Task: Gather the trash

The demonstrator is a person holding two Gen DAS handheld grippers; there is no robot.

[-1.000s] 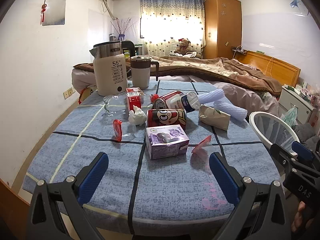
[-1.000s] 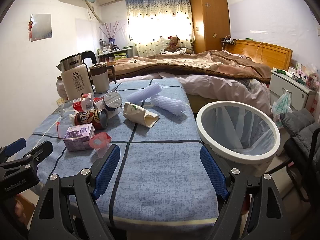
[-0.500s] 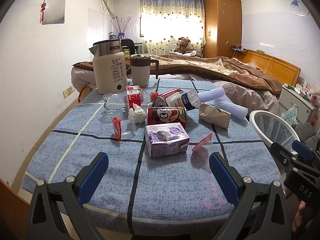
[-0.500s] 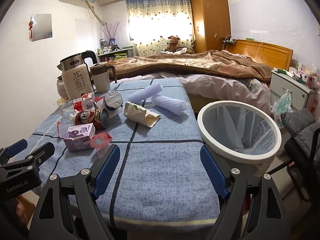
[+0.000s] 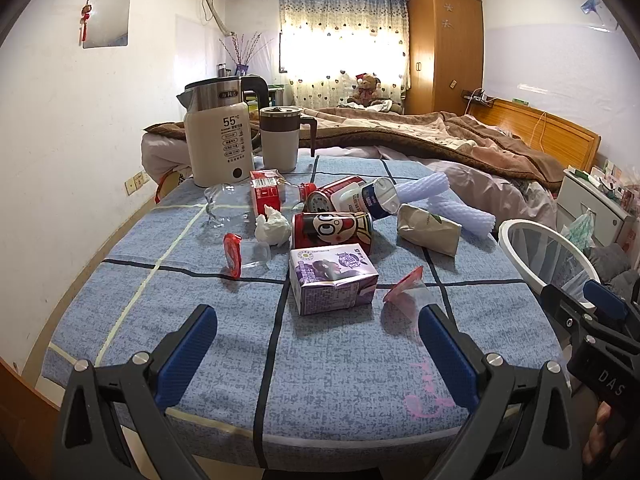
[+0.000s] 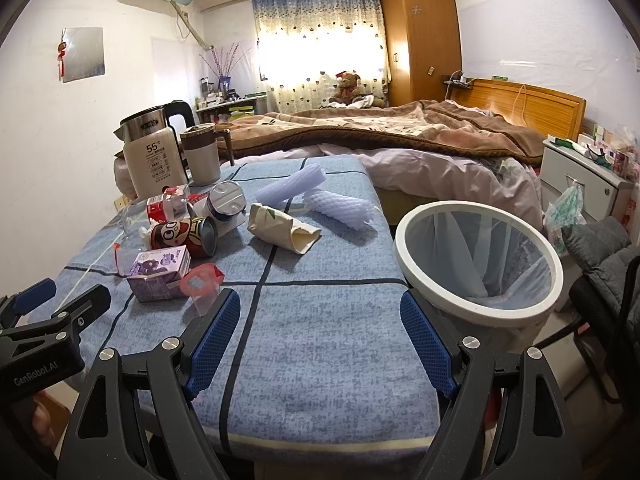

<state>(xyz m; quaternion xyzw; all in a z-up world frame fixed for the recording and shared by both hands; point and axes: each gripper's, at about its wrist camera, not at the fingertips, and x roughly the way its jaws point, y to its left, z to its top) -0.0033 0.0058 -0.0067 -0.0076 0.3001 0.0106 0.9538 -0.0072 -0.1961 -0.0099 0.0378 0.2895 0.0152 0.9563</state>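
I see my left gripper [image 5: 316, 354] low in the middle of its picture, its two blue fingers spread wide apart with nothing between them. Just above it, in the middle of the picture, sits a purple carton [image 5: 333, 278] on the blue table cloth [image 5: 340, 380]. Above the carton lies a red can with a cartoon face [image 5: 332, 229], tipped on its side. A crumpled white tissue [image 5: 273, 225] is just left of that can. A small clear cup with a red lid [image 5: 402, 290] lies just right of the carton. A flat paper pack [image 5: 429, 229] and two white foam net sleeves [image 5: 452, 204] lie further right. In the upper left stand a white kettle [image 5: 220, 144] and a mug [image 5: 280, 140].

My right gripper [image 6: 320, 346] is low in the middle of its own picture. It is also spread wide and holds nothing. The white trash bin [image 6: 478, 264] with a thin bag inside stands at the right of that picture, beside the table edge. All the trash is still on the table, at the left of that picture.
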